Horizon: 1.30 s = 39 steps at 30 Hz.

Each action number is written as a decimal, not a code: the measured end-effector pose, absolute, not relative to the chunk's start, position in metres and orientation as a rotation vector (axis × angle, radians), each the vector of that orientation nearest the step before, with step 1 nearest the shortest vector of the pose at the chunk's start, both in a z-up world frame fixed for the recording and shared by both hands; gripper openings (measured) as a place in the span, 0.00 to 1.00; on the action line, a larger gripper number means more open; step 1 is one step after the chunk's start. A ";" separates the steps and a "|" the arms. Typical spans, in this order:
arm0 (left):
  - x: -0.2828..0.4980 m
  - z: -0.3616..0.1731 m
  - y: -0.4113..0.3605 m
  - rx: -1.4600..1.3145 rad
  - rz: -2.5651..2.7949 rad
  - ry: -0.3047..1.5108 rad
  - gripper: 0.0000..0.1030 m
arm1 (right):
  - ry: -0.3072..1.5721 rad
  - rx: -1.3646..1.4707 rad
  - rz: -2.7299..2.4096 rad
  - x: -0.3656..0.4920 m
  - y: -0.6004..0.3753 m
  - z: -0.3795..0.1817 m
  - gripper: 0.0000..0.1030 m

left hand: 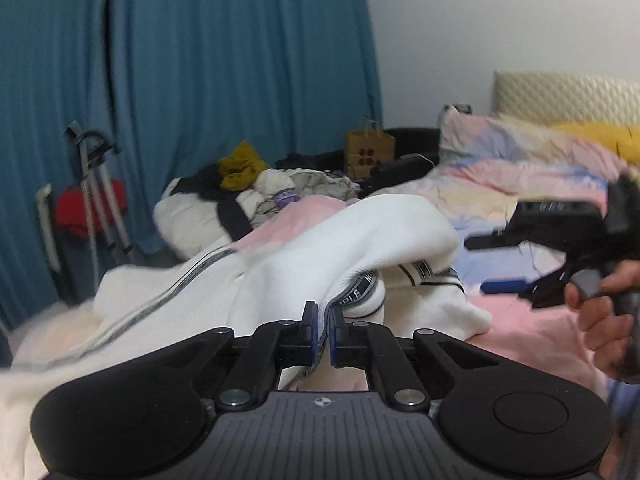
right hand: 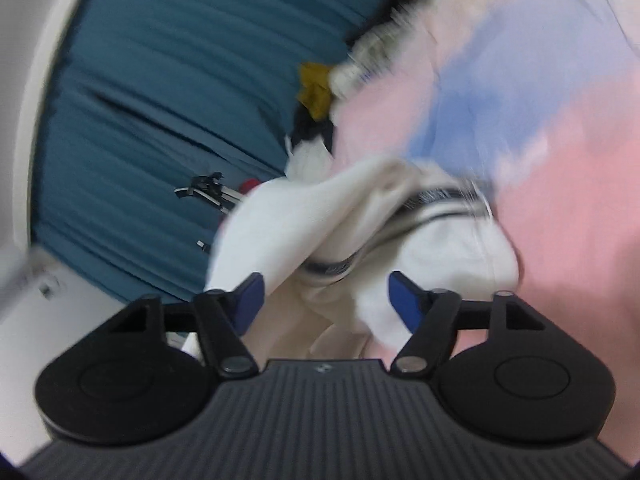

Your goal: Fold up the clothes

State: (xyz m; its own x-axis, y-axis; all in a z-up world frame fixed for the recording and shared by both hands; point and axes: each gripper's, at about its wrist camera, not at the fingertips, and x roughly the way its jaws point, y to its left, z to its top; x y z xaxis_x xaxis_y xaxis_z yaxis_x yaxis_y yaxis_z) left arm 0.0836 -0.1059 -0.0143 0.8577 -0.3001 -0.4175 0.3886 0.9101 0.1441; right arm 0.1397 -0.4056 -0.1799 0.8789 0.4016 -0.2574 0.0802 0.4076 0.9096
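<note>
- The bed (left hand: 540, 332) carries everything, spread with a cover in pink, pale blue and pale yellow patches.
- A white garment (left hand: 304, 248) with dark striped trim lies crumpled on the near part of the cover, one edge lifted.
- A heap of clothes (left hand: 256, 196) sits at the far end: white and dark pieces, with a mustard-yellow one (left hand: 240, 168) on top.
- A yellow item (left hand: 600, 136) lies near the cream headboard (left hand: 568, 92).
- The right wrist view is blurred and shows the same cover and white garment.
</note>
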 end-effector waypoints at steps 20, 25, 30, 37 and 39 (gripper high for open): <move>0.030 -0.025 0.065 -0.289 -0.106 0.391 0.00 | 0.703 1.496 0.048 0.185 -0.388 -0.243 0.60; 0.033 -0.027 0.075 -0.319 -0.106 0.413 0.01 | 0.703 1.430 0.003 0.201 -0.391 -0.233 0.61; 0.036 -0.035 0.059 -0.282 -0.126 0.443 0.01 | 0.756 1.338 -0.056 0.221 -0.389 -0.232 0.61; 0.052 -0.054 0.044 -0.263 -0.119 0.491 0.01 | 0.773 1.179 -0.083 0.246 -0.383 -0.226 0.15; 0.055 -0.058 0.041 -0.258 -0.116 0.499 0.01 | 0.751 1.148 -0.095 0.251 -0.384 -0.222 0.12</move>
State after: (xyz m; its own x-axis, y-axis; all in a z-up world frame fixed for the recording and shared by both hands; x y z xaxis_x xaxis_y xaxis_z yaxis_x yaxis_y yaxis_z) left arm 0.0549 0.0411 -0.0584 0.8723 -0.1726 -0.4575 0.0472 0.9610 -0.2726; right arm 0.2508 -0.3842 -0.2223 0.7559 0.2994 -0.5822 0.4353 0.4344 0.7886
